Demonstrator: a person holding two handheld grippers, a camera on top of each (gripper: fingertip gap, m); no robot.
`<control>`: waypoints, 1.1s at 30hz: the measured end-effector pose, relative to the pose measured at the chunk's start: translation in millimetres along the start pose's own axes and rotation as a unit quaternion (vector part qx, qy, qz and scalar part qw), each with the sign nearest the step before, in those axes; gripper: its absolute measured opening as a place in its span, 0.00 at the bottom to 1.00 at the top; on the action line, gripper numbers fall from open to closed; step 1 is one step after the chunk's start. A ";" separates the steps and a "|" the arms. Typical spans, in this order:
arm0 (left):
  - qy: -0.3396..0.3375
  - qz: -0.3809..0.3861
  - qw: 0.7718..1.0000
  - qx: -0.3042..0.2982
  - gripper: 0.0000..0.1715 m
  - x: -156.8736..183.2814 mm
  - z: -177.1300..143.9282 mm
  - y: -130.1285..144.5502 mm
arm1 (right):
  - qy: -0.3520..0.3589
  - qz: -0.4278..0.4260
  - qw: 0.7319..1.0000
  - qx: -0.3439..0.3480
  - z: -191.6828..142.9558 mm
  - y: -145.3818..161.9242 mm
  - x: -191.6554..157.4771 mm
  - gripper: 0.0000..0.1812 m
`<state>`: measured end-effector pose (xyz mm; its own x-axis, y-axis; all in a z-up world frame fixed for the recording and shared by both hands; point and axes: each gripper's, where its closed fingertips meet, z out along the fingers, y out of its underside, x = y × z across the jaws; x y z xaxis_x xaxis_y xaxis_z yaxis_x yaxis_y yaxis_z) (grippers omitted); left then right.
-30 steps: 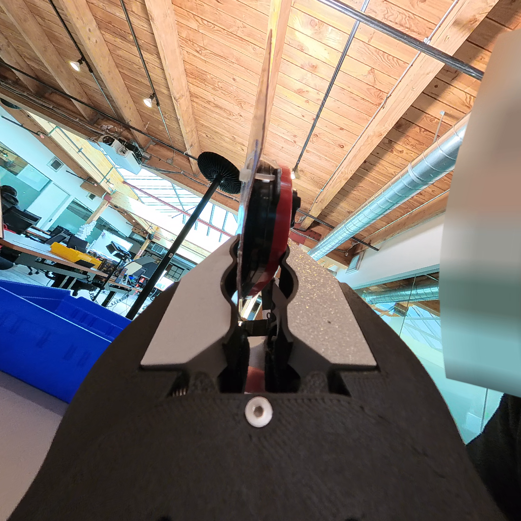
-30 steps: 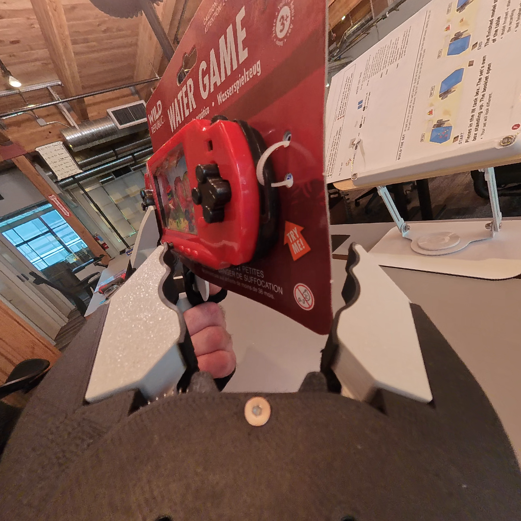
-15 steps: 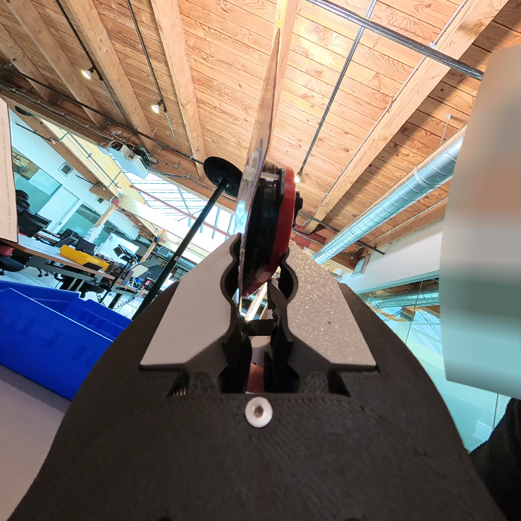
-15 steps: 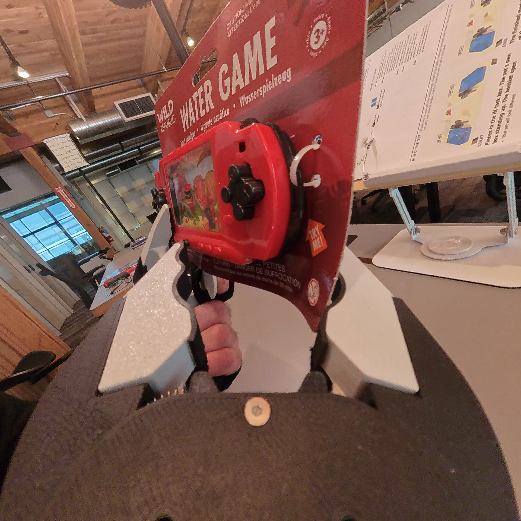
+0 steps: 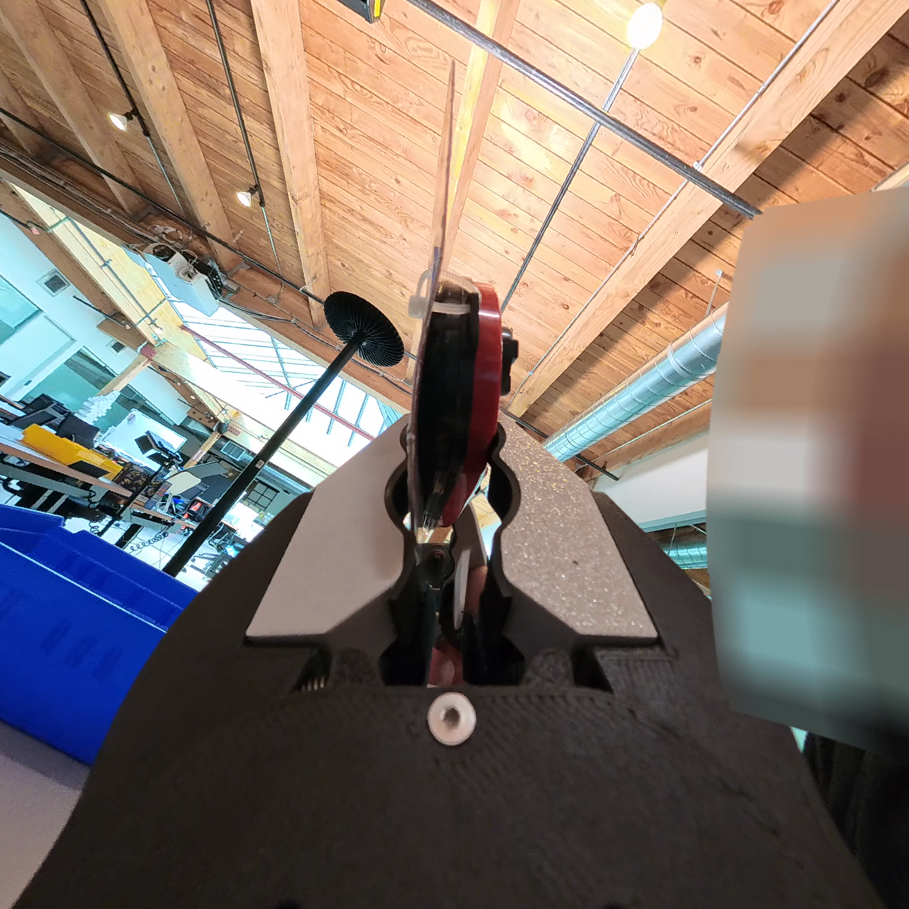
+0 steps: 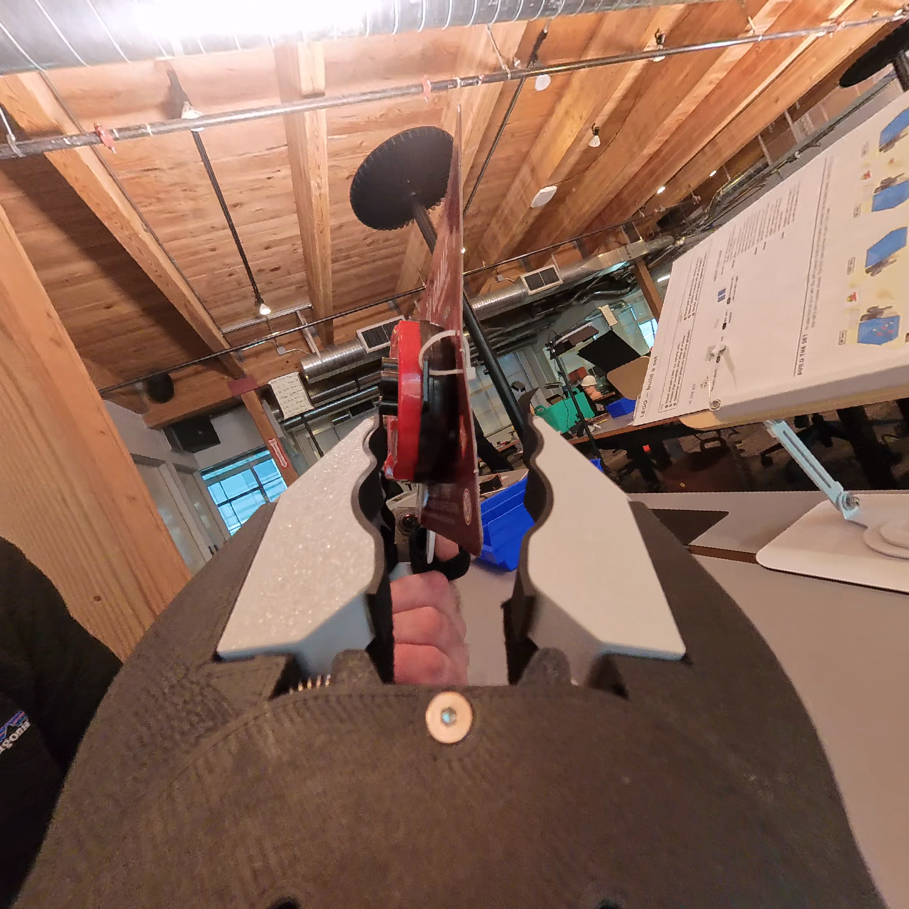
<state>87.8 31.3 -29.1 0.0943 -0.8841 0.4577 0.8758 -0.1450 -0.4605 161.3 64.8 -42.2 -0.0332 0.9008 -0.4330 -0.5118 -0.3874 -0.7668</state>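
**Carded red toy clamped in the left gripper, framed by the spread right gripper**

Between the fingers of the left gripper [image 5: 450,472] a red handheld game toy [image 5: 479,393] on its backing card [image 5: 445,196] is clamped edge-on, the grey fingers [image 5: 339,536] being closed against the lower part of the pack. The card is held upright and is seen against the wooden ceiling [image 5: 374,147]. A white tie [image 5: 423,300] is seen fastening the toy to the card. Behind the pack a black rod with a ribbed disc [image 5: 361,334] is seen, and a blue bin [image 5: 64,624] is placed low at the left on a grey tabletop [image 5: 29,787].

From the right wrist view the same toy [image 6: 406,408] and card [image 6: 447,275] are seen edge-on, raised between the spread fingers of the right gripper [image 6: 452,487]. Its jaws are parted and nothing is grasped by them; the left finger [image 6: 319,541] lies just beside the toy, though contact cannot be told, and the right finger is set apart from the card. A hand [image 6: 428,629] is seen below the pack, wrapped around the other gripper's handle. At the right an illustrated instruction sheet [image 6: 787,295] is propped on a white stand [image 6: 836,546] on the grey table [image 6: 811,688].
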 end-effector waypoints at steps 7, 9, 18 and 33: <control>-0.015 0.005 1.000 -0.013 0.13 -8.6 -1.6 4.8 | -0.020 0.009 1.000 0.001 -0.2 -1.4 -3.2 0.25; -0.012 -0.001 1.000 -0.013 0.13 -8.9 -1.4 5.5 | -0.020 0.004 1.000 -0.001 -1.2 -2.0 -2.8 0.18; -0.011 -0.003 1.000 -0.017 0.13 -9.4 -0.6 7.9 | -0.032 0.005 0.999 -0.011 -4.5 -2.1 -5.3 0.12; -0.016 0.005 1.000 -0.024 0.14 -11.0 0.1 9.6 | -0.054 0.020 0.998 0.012 -6.7 -3.2 -5.2 0.16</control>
<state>95.2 39.7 -38.5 0.1190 -0.8708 0.4771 0.8515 -0.1577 -0.5001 168.9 60.1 -40.7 -0.1457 0.9008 -0.4090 -0.5287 -0.4203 -0.7375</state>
